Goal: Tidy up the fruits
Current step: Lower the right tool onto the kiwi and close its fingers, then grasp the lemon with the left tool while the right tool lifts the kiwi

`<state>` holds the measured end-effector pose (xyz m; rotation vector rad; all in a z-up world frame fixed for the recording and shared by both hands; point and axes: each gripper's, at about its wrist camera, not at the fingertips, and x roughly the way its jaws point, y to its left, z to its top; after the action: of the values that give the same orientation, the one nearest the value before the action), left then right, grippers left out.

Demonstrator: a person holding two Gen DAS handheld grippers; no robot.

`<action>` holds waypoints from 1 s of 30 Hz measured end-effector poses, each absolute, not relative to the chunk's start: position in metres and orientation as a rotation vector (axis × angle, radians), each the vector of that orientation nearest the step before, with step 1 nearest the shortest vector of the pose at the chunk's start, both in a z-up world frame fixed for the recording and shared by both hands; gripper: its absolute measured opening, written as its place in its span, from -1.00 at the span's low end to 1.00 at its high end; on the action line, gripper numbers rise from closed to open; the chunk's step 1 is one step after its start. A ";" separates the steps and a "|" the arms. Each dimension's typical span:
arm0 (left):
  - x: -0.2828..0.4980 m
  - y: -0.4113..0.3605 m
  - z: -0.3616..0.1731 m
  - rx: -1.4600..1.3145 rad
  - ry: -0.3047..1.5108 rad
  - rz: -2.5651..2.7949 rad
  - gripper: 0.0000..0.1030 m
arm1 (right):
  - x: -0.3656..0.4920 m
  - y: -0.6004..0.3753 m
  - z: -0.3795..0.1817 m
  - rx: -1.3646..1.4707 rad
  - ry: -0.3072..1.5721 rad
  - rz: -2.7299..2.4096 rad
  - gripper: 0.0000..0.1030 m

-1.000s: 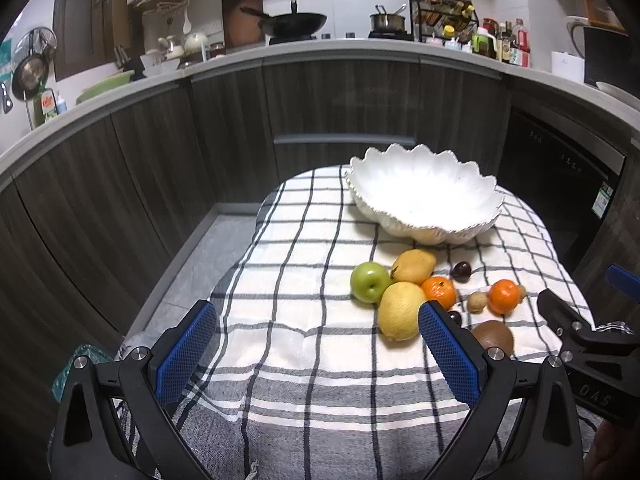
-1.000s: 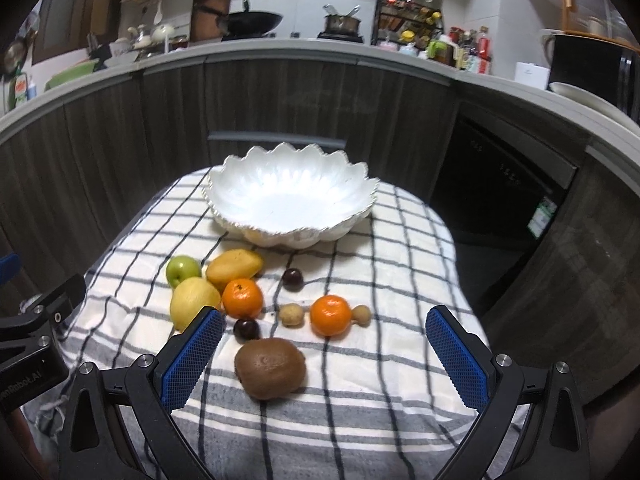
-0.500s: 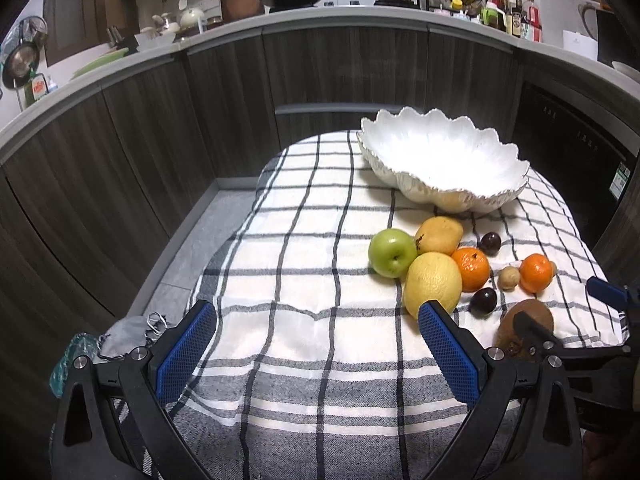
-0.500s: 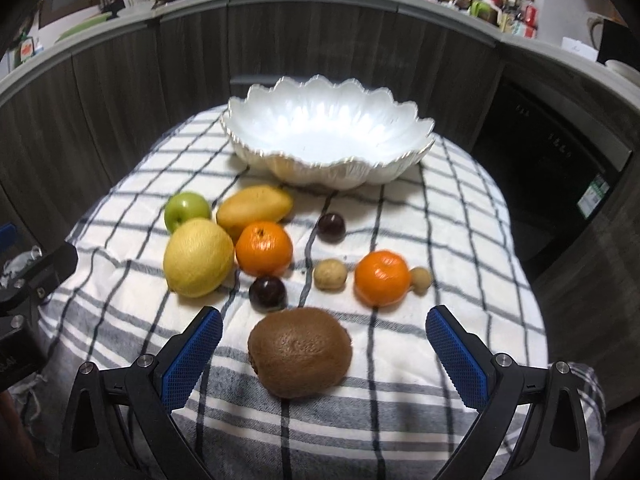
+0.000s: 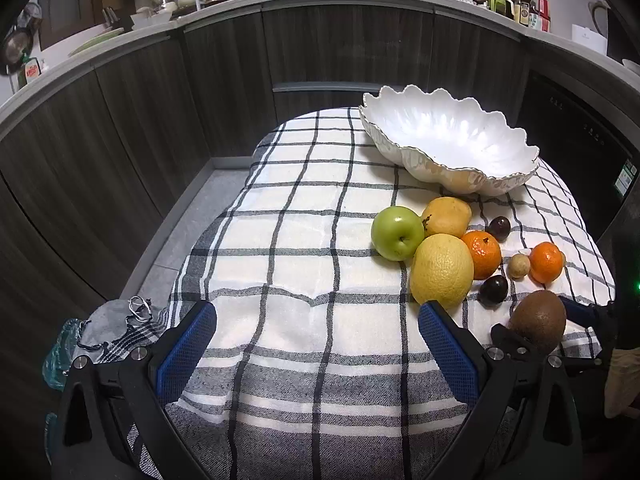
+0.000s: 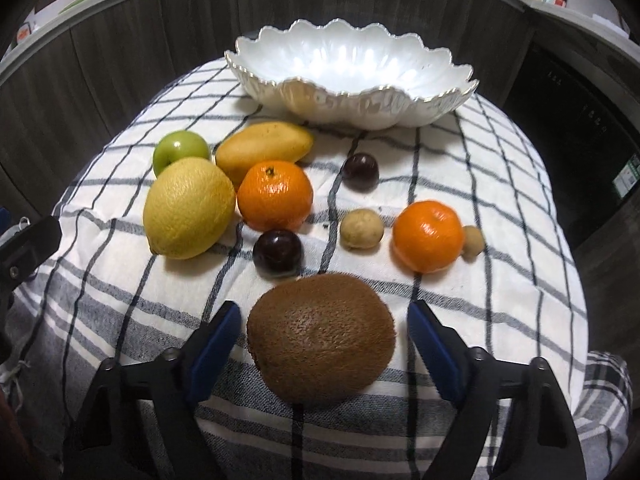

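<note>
A checked cloth (image 6: 460, 168) covers the table, and a white scalloped bowl (image 6: 352, 60) is set at its far end, at twelve o'clock in the right wrist view. The fruit is spread on the cloth between the bowl and the grippers. A green apple (image 6: 180, 152) and a mango (image 6: 264, 146) lie nearest the bowl at about eleven o'clock, with a large yellow lemon (image 6: 188, 208) just before the apple and touching it. An orange (image 6: 275, 195) is pressed against the mango. One dark plum (image 6: 360, 172) lies alone toward one o'clock; a second plum (image 6: 277, 255) sits just beyond the kiwi (image 6: 322, 338). A small tan fruit (image 6: 362, 229) and a smaller one (image 6: 473, 241) flank a second orange (image 6: 428, 236) at about two o'clock.

The kiwi is the nearest fruit and lies on the cloth between the blue pads of the right gripper (image 6: 324, 344). The jaws have just been closing around it, yet a narrow gap is seen on each side, so no pinch is made. Only the second plum stands close behind it.

The left gripper (image 5: 316, 352) is held spread wide over bare cloth, with the lemon just beyond its right pad at one o'clock. In its view the kiwi (image 5: 538, 320) is seen at three o'clock, partly masked by the other tool.
</note>
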<state>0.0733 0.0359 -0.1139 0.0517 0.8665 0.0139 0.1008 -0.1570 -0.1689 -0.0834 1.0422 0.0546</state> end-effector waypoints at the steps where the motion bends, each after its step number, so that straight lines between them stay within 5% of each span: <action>1: 0.074 0.036 -0.114 0.052 0.868 0.013 0.99 | 0.101 -0.157 -0.170 -0.080 1.045 0.059 0.60; 7: 0.075 0.036 -0.115 0.053 0.875 0.011 0.99 | 0.102 -0.157 -0.174 -0.072 1.048 0.070 0.31; 23: 0.082 0.015 -0.104 0.076 0.847 -0.085 0.97 | 0.095 -0.182 -0.140 -0.026 0.962 0.016 0.28; 30: 0.101 -0.014 -0.109 0.129 0.857 -0.162 0.64 | 0.098 -0.207 -0.126 -0.020 0.913 -0.071 0.28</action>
<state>0.1006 -0.0143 -0.1088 0.1291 0.8573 -0.1618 0.0984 -0.2072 -0.1261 -0.0202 0.9134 -0.0708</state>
